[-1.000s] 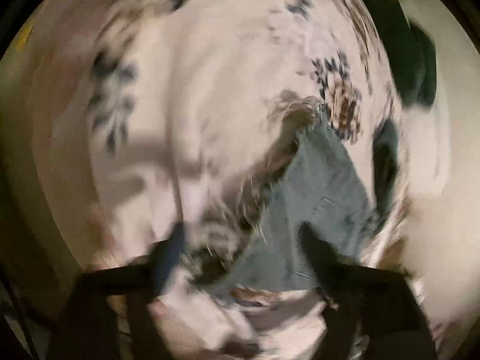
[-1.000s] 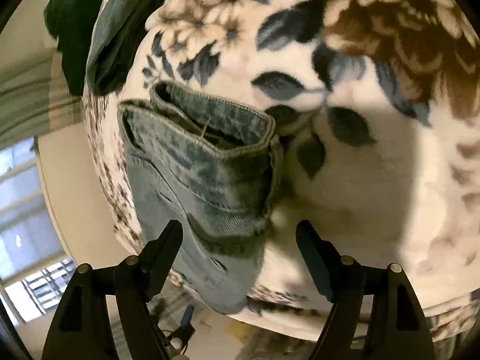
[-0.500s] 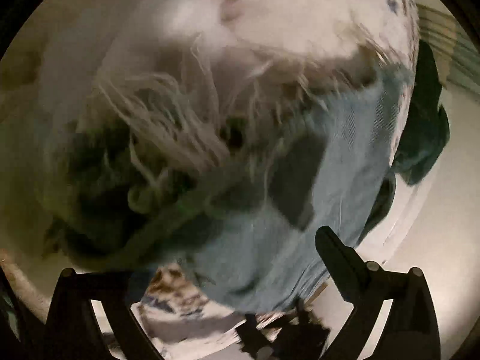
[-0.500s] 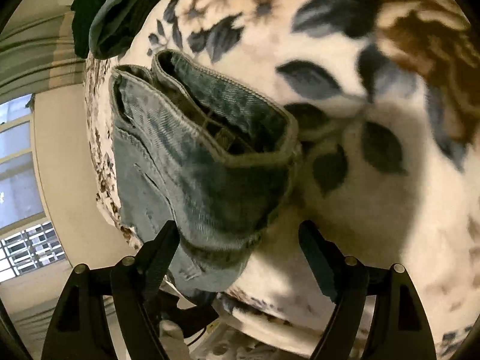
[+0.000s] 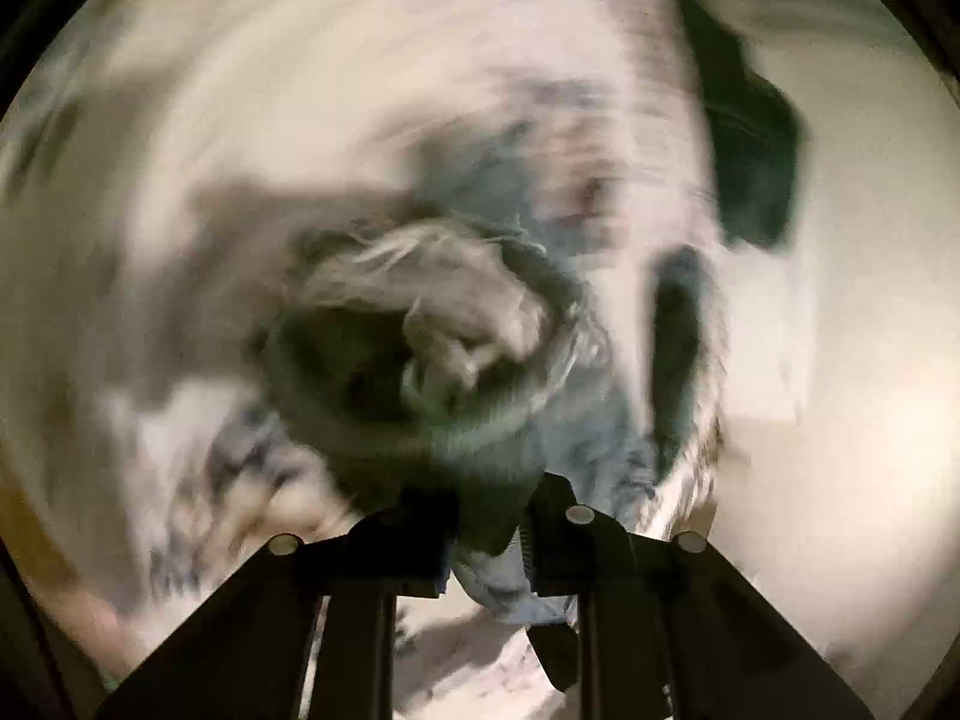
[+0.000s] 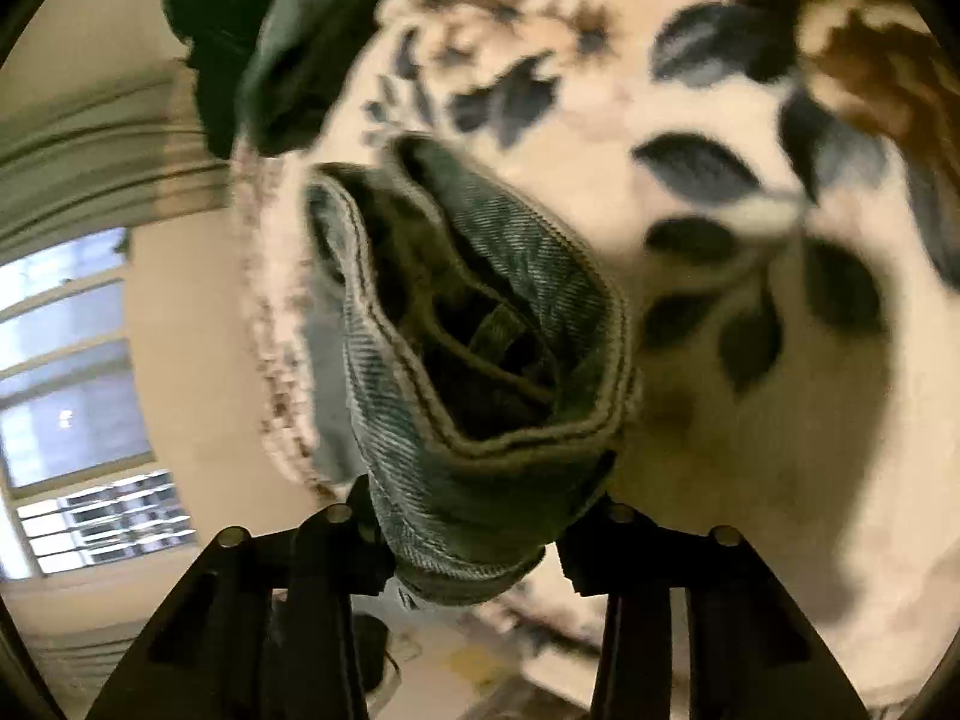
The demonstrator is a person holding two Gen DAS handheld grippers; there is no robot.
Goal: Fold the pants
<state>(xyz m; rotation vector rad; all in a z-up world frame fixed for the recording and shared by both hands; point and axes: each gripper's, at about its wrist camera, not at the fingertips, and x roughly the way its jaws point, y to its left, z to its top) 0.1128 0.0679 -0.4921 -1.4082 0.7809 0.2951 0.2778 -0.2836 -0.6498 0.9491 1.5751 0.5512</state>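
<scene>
The light blue denim pants (image 6: pixel 480 360) lie on a floral fleece blanket (image 6: pixel 750 330). In the right wrist view the open waistband fills the middle, and my right gripper (image 6: pixel 474 546) is shut on its thick folded edge. The left wrist view is heavily blurred by motion. There my left gripper (image 5: pixel 489 525) is shut on the frayed hem end of the pants (image 5: pixel 456 360), whose white threads and dark leg opening show just ahead of the fingers.
A dark green garment (image 6: pixel 240 48) lies bunched at the blanket's far edge and also shows in the left wrist view (image 5: pixel 750 138). A window (image 6: pixel 72 372) and beige wall stand to the left of the bed. The floor (image 6: pixel 456 660) shows below the blanket's edge.
Both grippers went from open to closed on the pants: the right on the waistband, the left on the frayed hem. The left gripper is swinging fast, blurring its view.
</scene>
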